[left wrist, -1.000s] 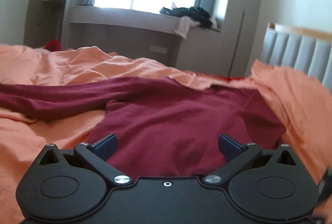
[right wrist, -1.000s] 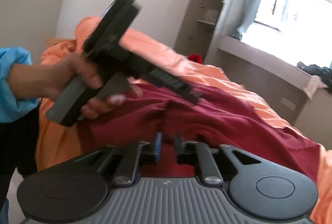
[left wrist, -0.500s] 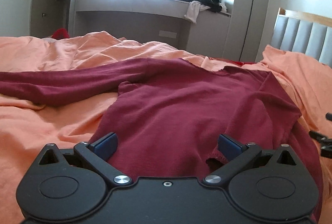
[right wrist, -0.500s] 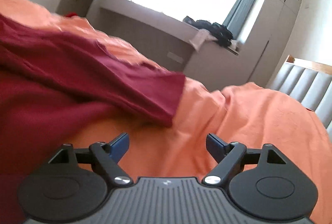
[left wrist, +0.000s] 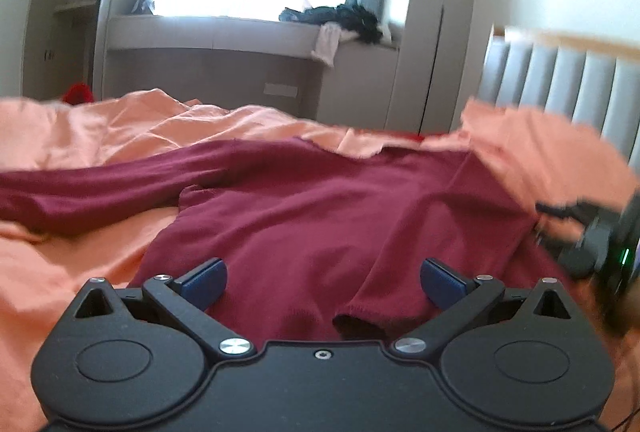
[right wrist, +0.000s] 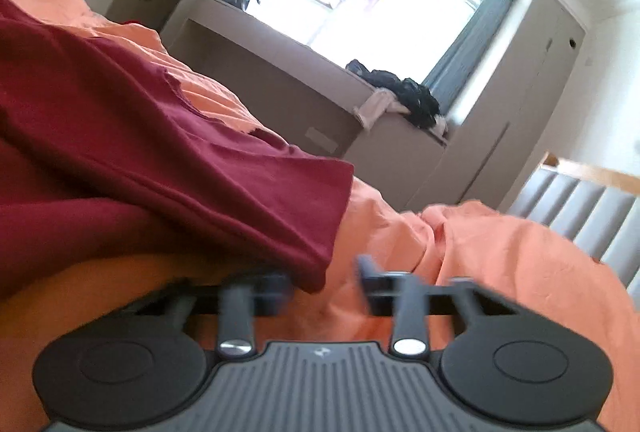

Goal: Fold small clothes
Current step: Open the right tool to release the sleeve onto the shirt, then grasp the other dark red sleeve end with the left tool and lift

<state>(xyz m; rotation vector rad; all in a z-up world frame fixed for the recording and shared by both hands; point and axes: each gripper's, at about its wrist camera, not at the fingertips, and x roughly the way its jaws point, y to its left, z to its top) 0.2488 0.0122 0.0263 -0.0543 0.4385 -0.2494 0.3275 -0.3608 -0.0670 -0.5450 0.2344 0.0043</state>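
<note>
A dark red long-sleeved shirt (left wrist: 320,216) lies rumpled on the bed (left wrist: 80,248). Left gripper (left wrist: 322,278) gapes wide; right gripper (right wrist: 325,286) is closing on a sleeve end.

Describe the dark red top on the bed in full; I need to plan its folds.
The dark red top is a long-sleeved knit-looking garment lying spread and wrinkled on the orange bedding. One sleeve stretches out to the left; the other sleeve's cuff hangs between the closing jaws of the right gripper, not yet pinched. The left gripper hovers open over its hem.
</note>
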